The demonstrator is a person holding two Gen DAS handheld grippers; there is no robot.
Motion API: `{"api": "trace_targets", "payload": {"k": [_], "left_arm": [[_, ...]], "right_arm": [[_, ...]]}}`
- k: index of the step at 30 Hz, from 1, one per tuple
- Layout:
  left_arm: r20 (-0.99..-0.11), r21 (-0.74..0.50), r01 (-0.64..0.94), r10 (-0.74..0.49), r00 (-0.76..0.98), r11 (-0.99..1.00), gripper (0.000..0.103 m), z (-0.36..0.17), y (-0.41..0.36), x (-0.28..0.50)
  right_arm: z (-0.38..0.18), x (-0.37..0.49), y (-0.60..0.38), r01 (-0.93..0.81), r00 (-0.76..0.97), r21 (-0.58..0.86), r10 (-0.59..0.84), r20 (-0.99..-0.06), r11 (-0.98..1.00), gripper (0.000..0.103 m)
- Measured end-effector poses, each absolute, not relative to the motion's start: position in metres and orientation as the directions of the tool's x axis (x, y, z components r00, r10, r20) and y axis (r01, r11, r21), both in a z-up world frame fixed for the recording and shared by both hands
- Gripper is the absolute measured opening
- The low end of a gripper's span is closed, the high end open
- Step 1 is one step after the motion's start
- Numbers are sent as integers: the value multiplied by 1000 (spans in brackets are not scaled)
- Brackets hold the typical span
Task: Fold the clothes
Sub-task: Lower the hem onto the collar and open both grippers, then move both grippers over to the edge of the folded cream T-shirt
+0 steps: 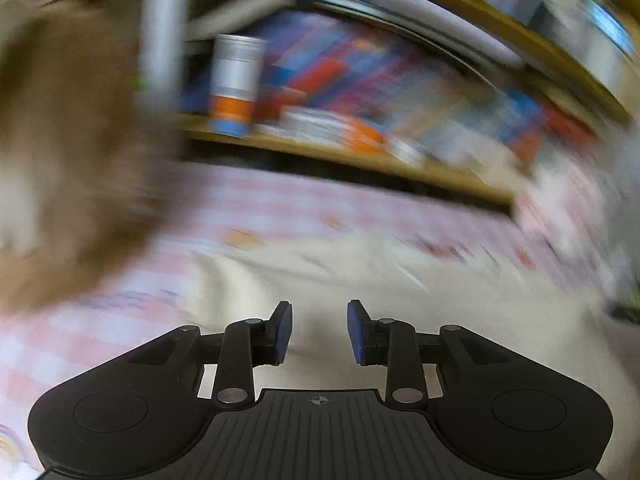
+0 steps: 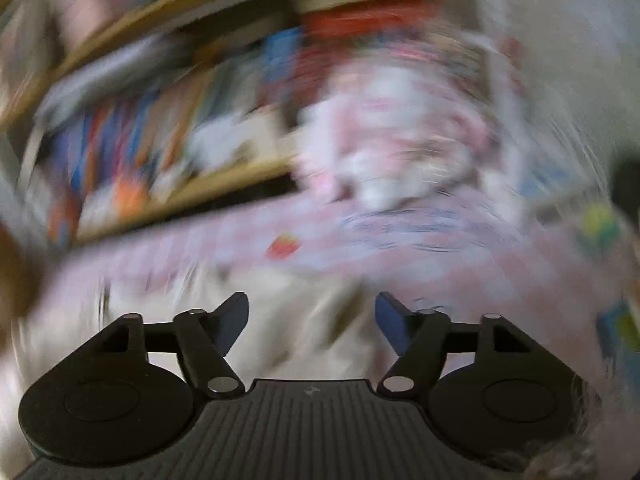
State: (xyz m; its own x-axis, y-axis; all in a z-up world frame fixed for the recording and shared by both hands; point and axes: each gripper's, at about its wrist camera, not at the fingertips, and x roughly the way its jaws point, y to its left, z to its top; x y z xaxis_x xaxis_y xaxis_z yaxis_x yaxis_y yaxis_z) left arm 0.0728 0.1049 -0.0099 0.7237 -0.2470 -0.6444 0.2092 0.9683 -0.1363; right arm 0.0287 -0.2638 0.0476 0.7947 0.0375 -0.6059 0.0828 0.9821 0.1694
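cream garment lies on the pink checked sheet, just under both tools. left gripper and right gripper both gape, empty. cluttered shelf behind; everything blurred.

Left gripper, right gripper: black bodies, blue pads, silver rivets.
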Motion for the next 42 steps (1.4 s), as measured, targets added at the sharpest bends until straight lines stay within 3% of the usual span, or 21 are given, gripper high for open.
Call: {"api": "trace_targets", "payload": {"k": [6,11,14,18,25,29,34,38,42], "left_arm": [[-701,-77,360,-307,644,930,31,-38,41,61],[-753,-14,395,-270,600,918,27,-52,18,70],[-766,45,412,-233,599,910,27,-54,7,75],[-738,84,368,-191,648,926,27,-41,1,119],[-752,-28,82,-76,655,996,28,-18,29,232],[-695,-61,110,-121,709,992,29,-6,52,205],[-685,-114,210,-230,691,971,29,-14,64,140],[-705,-76,245,-226,672,967,39,-35,59,92],[-707,-44,226,-190,681,973,63,-51,56,64]], "right_arm": [[18,20,-204,-68,759,12,60,-648,998,74],[0,24,-202,-78,704,28,75,-706,997,74],[-5,27,-202,-103,674,34,95,-733,994,79],[-5,29,-204,-130,660,34,112,-742,991,80],[-6,31,-205,-145,656,36,123,-745,989,80],[-6,31,-207,-158,651,42,136,-747,987,80],[3,35,-210,-164,676,53,151,-721,985,78],[11,48,-211,-220,687,113,236,-687,969,77],[9,68,-197,-288,670,118,289,-684,950,77]]}}
